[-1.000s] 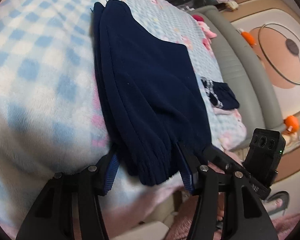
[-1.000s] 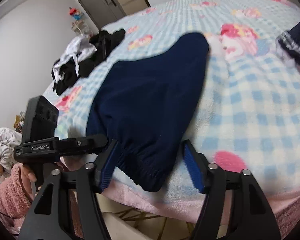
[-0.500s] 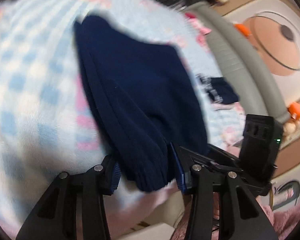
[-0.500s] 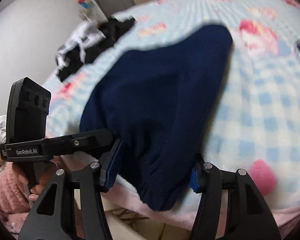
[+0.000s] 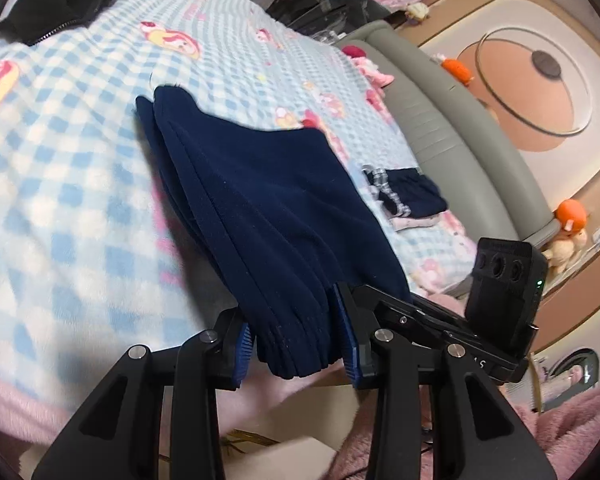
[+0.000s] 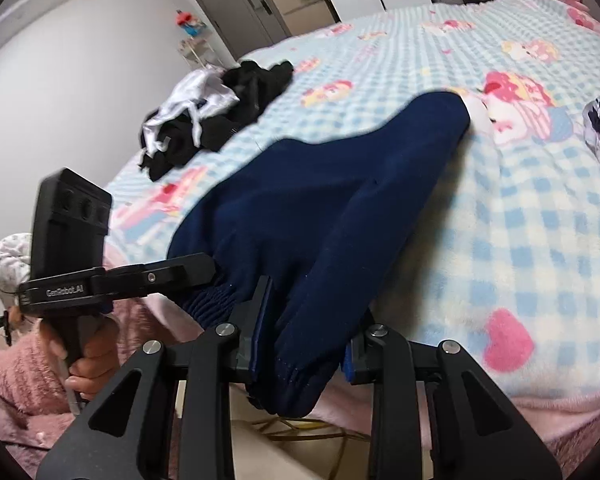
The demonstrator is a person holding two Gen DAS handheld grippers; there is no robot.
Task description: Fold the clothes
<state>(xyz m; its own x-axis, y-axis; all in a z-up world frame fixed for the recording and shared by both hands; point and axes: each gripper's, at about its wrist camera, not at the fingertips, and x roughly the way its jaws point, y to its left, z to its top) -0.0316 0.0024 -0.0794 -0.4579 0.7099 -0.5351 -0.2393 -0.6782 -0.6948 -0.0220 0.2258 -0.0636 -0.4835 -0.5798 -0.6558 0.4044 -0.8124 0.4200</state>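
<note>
Navy trousers (image 5: 268, 216), one pair, two grippers, left gripper (image 5: 296, 340), right gripper (image 6: 306, 344), jaws just closing, each pinching one cuff

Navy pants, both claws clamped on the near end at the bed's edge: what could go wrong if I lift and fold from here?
1. The left claw and right claw, whose jaws have just been closing, pinch only the ribbed hem of the pants; thick layers could slip out.
2. The hem hangs over the bed edge, so a dropped end may slide to the floor.
3. The claws sit close together; they could bump.
</note>
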